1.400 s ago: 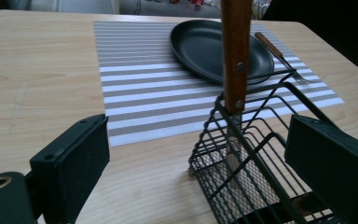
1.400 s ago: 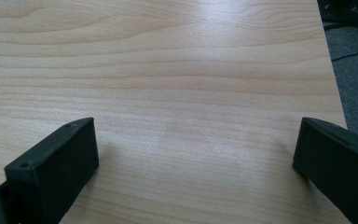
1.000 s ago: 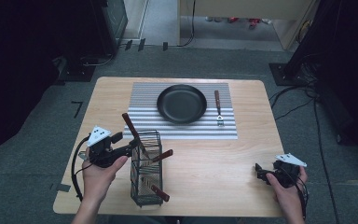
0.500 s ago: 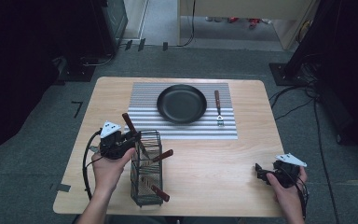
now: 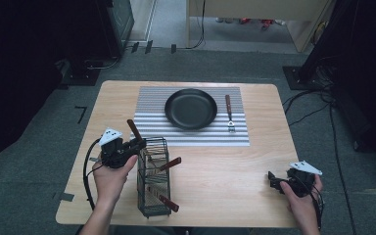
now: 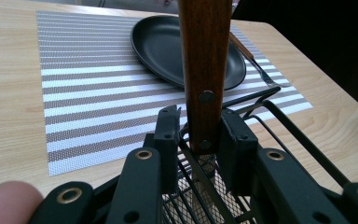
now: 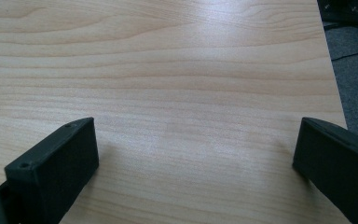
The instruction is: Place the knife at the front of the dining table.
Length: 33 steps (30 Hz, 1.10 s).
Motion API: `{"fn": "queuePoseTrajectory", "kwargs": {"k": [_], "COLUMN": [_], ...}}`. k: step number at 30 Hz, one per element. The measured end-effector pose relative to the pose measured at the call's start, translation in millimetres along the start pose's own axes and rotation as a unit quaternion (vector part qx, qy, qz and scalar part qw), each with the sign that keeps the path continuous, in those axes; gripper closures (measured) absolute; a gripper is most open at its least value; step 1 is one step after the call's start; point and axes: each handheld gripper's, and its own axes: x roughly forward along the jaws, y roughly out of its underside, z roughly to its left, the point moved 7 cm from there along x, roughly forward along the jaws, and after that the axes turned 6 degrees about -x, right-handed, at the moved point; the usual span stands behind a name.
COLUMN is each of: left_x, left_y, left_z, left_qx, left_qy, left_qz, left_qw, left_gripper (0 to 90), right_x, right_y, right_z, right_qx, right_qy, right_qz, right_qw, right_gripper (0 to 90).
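While my right gripper idles at the table's five o'clock corner with its jaws spread wide over bare wood, my left gripper has the work: its jaws are pinched on the lower end of a wooden-handled utensil, just above where the handle meets the metal shank. That utensil stands tilted in the wire caddy at about seven o'clock on the table, its handle leaning out toward eleven o'clock, and two more brown handles poke from the caddy's right side. I judge this to be the grasp before pulling the piece out of the basket; whether its working end is a knife or a spoon I cannot tell, since the mesh hides it. The next move calls for a lift along the handle's own slant so the shank clears the rim wires without dragging the caddy. Farther off, toward twelve o'clock, the striped placemat carries the black plate, with a fork lying just beside it at three o'clock.
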Motion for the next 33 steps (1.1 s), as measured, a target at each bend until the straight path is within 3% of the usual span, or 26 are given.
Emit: {"fn": "queuePoseTrajectory", "kwargs": {"k": [6,8,10,14,18,21,23,28,33], "left_x": [-1.9,-1.5,-1.7,-10.4,-7.3,-4.5,-6.6,-15.0,-30.0], "left_y": [-1.5,-1.5,-3.3,-14.3,-17.8,-15.6,-16.3,-21.6,-33.8], "left_z": [1.2,2.7,2.4,1.4,-1.7,-2.4,-3.4,-7.9,-10.6], "left_qx": [-0.007,-0.008,-0.018,-0.032,-0.016,-0.011,-0.015,-0.012,-0.012], "left_qy": [0.003,-0.005,0.011,0.013,0.007,0.003,0.013,0.030,0.039], "left_qz": [-0.007,-0.008,-0.024,-0.060,-0.051,-0.044,-0.049,-0.062,-0.094], "left_qw": [0.9999,0.9999,0.9995,0.9976,0.9986,0.9989,0.9986,0.9975,0.9947], "left_gripper": [68.7,65.5,50.9,48.6,57.4,69.5,76.4,77.2,77.3], "right_x": [0.0,0.0,0.0,0.0,0.0,0.0,0.0,0.0,0.0], "right_y": [0.0,0.0,0.0,0.0,0.0,0.0,0.0,0.0,0.0], "right_z": [-0.1,0.0,0.0,-0.1,0.0,-0.1,-0.1,0.0,0.0], "right_qx": [0.000,0.000,0.000,0.000,0.000,0.000,0.000,0.000,0.000], "right_qy": [0.000,0.000,0.000,0.000,0.000,0.000,0.000,0.000,0.000], "right_qz": [0.000,0.000,0.000,0.000,0.000,0.000,0.000,0.000,0.000], "right_qw": [1.0000,1.0000,1.0000,1.0000,1.0000,1.0000,1.0000,1.0000,1.0000], "right_gripper": [0.0,0.0,0.0,0.0,0.0,0.0,0.0,0.0,0.0]}}
